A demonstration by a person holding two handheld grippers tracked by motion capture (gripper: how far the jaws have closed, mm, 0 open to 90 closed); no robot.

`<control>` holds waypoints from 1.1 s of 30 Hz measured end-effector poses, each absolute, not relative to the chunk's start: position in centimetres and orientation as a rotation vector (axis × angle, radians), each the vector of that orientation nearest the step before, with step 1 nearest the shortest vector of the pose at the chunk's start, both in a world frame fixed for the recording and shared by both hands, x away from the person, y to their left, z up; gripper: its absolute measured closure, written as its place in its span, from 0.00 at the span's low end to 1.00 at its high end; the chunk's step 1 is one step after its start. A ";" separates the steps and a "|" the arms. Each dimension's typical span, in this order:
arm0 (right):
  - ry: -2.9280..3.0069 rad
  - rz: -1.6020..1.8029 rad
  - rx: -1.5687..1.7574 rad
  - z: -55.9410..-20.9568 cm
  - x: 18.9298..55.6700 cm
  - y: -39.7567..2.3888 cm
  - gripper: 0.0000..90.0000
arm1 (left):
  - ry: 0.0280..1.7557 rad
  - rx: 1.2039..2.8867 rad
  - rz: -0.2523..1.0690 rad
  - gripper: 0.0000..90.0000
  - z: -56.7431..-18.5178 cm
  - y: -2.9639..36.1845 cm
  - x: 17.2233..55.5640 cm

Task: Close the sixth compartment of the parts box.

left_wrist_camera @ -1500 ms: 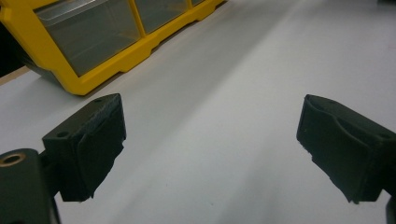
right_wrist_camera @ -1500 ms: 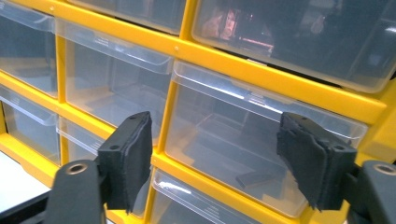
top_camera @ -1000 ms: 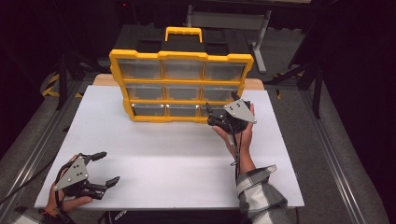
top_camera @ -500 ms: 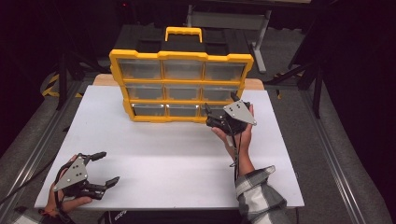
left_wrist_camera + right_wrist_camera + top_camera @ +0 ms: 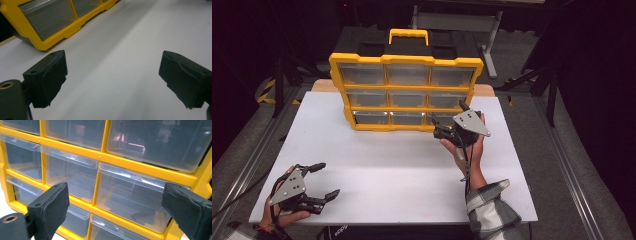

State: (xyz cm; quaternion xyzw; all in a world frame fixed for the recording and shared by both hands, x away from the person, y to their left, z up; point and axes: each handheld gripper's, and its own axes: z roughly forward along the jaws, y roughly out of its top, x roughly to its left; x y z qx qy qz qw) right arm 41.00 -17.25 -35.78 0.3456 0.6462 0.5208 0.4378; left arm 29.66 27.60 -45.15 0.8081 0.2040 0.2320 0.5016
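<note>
Yellow organiser [image 5: 406, 92] standing upright at twelve o'clock on the white worktop [image 5: 387, 165]; right tool [image 5: 447, 131] spread wide, squared up to the clear drawers [image 5: 130, 195], likely for a pull; left tool [image 5: 324, 181] released, parked at seven o'clock.

Bright table, dark surroundings, soft focus.

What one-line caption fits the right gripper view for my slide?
Open right hand-held gripper faces the clear drawers of the yellow organizer, jaws spread wide.
</note>
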 end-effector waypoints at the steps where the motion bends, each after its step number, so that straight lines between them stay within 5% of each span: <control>1: 1.614 1.289 0.859 -35.9 40.9 -17.2 0.09 | 0.492 1.953 0.561 0.10 -45.1 27.6 29.7; 33: 1.689 1.276 0.767 -35.7 38.5 -17.8 0.10 | 0.487 1.950 0.559 0.10 -45.1 27.6 29.6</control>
